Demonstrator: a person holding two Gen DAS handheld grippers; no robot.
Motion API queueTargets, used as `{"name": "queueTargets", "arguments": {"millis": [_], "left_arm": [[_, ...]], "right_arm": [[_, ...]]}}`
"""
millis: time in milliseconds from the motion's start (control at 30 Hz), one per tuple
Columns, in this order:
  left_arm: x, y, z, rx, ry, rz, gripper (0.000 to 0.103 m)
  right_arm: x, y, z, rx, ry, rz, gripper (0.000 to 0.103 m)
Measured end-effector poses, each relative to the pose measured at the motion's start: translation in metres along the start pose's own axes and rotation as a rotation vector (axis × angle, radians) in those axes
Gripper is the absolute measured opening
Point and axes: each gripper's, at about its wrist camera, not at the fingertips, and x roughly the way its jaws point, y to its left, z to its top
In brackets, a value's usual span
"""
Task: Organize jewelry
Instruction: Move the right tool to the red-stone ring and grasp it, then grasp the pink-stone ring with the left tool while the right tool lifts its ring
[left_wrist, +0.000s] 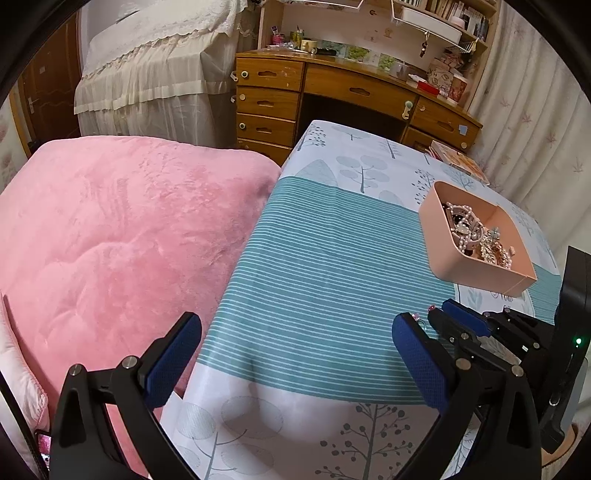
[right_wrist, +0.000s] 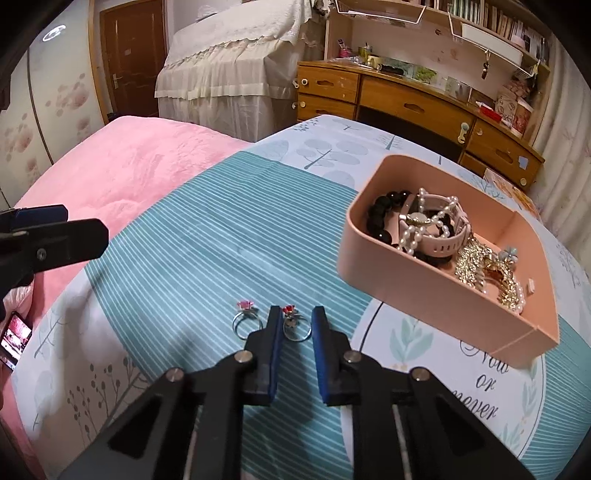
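Silver red-stone ring (right_wrist: 293, 325) lies between the right gripper (right_wrist: 297, 317) fingers, narrowly parted, contact unclear; pink-stone ring (right_wrist: 246, 318) at nine o'clock, barely visible from left wrist. Left gripper (left_wrist: 295, 339) spread.

- The tablecloth (right_wrist: 424, 373) carries script lettering inside a round leafy emblem, just in front of the pink tray (right_wrist: 424, 295); in the right wrist view it reads "Now", "or", "never", one word under the other; the top of "Now" sits close to the tray's near wall
- In the left wrist view the same emblem shows only a fragment of the lettering below the tray, too cut off to read
- The spines of the books (right_wrist: 498, 22) on the shelf are too small to read
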Motion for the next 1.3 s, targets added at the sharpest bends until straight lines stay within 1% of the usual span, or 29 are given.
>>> {"name": "queueTargets", "arguments": {"millis": [133,267,300,333,400,467,500,533,633,700,767,833,967,1033,1200,1300], "left_arm": [[0.003,-0.005,-0.002,-0.01,0.024,-0.039,0.102],[0.012,-0.02,-0.004,-0.012,0.068,-0.074,0.102],[0.013,-0.025,-0.004,-0.013,0.078,-0.085,0.1],[0.016,-0.031,-0.003,-0.013,0.096,-0.096,0.095],[0.023,-0.046,0.001,-0.012,0.132,-0.102,0.093],[0.03,-0.057,0.005,-0.018,0.162,-0.099,0.088],[0.033,-0.061,0.006,-0.022,0.176,-0.099,0.081],[0.036,-0.067,0.008,-0.025,0.194,-0.095,0.076],[0.047,-0.078,0.013,-0.037,0.249,-0.069,0.067],[0.052,-0.084,0.015,-0.043,0.277,-0.051,0.065],[0.055,-0.092,0.016,-0.03,0.292,-0.015,0.065],[0.06,-0.101,0.016,-0.015,0.307,0.019,0.06],[0.07,-0.114,0.014,-0.006,0.352,0.055,0.052],[0.073,-0.116,0.013,-0.024,0.366,0.066,0.043],[0.074,-0.119,0.012,-0.052,0.359,0.096,0.04],[0.074,-0.122,0.01,-0.051,0.353,0.117,0.04]], "right_arm": [[-0.004,-0.012,-0.005,0.056,0.011,-0.003,0.016],[-0.013,-0.033,-0.015,0.147,0.023,0.009,0.016],[-0.016,-0.041,-0.019,0.175,0.026,0.015,0.016],[-0.018,-0.045,-0.021,0.193,0.027,0.018,0.016],[-0.022,-0.055,-0.026,0.223,0.027,0.024,0.016],[-0.027,-0.064,-0.032,0.25,0.023,0.031,0.016],[-0.029,-0.068,-0.034,0.258,0.02,0.033,0.016],[-0.031,-0.071,-0.036,0.265,0.017,0.036,0.016],[-0.035,-0.08,-0.041,0.283,0.009,0.051,0.016],[-0.038,-0.086,-0.043,0.293,-0.001,0.061,0.016],[-0.041,-0.092,-0.046,0.304,-0.013,0.076,0.016],[-0.042,-0.097,-0.047,0.313,-0.026,0.094,0.016],[-0.044,-0.103,-0.052,0.323,-0.04,0.129,0.016],[-0.044,-0.105,-0.053,0.325,-0.046,0.146,0.016],[-0.046,-0.114,-0.058,0.338,-0.058,0.174,0.016],[-0.047,-0.119,-0.06,0.349,-0.064,0.188,0.016]]}}
